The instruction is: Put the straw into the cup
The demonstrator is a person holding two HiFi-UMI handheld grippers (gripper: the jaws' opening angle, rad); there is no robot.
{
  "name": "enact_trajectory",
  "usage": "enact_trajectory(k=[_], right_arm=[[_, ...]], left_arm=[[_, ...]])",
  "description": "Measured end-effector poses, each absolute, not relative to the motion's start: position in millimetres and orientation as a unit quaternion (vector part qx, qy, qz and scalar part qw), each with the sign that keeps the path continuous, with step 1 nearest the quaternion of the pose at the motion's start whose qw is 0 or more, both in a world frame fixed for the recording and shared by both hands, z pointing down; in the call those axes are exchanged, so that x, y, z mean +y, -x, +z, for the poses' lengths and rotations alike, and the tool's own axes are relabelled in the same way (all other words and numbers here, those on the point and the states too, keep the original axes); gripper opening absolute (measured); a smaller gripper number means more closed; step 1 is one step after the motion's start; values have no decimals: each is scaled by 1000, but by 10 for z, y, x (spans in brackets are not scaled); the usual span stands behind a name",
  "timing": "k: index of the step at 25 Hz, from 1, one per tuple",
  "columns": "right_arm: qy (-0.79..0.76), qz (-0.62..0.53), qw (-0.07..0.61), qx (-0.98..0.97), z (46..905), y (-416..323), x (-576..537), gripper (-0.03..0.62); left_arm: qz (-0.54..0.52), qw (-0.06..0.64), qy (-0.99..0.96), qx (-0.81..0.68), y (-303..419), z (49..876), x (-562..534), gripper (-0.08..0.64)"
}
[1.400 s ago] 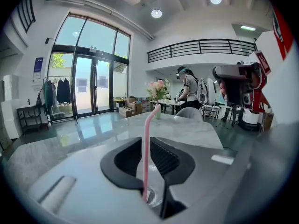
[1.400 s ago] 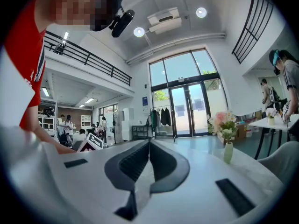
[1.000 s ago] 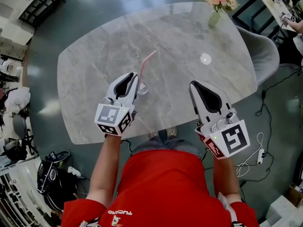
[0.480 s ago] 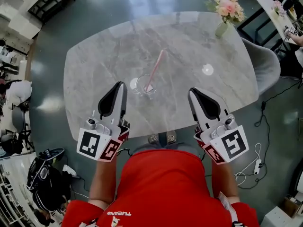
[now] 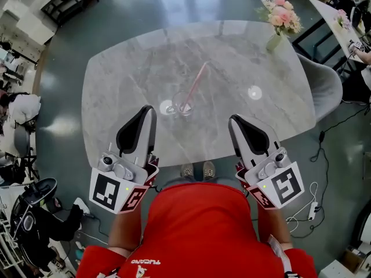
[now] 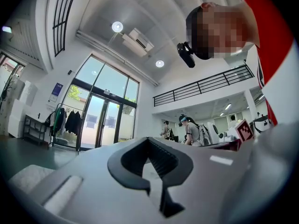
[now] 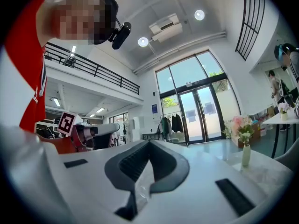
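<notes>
Pink straw (image 5: 195, 84) in faint clear cup (image 5: 184, 105), left gripper (image 5: 149, 111), right gripper (image 5: 234, 121), jaws together.

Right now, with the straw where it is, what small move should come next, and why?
Probably none on the straw: it leans inside the cup, which stands upright on the table. The left gripper and the right gripper are both shut and empty, at the near edge, apart from the cup. I would draw both back toward the body to avoid knocking it.
</notes>
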State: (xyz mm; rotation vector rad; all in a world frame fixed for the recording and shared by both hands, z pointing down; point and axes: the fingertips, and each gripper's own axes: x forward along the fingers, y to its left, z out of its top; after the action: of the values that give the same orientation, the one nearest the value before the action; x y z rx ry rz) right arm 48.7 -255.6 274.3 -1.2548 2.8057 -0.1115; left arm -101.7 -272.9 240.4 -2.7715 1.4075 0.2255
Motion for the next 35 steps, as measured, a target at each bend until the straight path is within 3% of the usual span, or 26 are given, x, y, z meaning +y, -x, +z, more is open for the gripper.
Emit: enact_trajectory(k=[35], right_arm=[[371,-26,31,928,2682,-286,-2297,2]], left_arm=[[61,7,890,452,1074,2442,-2351,5]])
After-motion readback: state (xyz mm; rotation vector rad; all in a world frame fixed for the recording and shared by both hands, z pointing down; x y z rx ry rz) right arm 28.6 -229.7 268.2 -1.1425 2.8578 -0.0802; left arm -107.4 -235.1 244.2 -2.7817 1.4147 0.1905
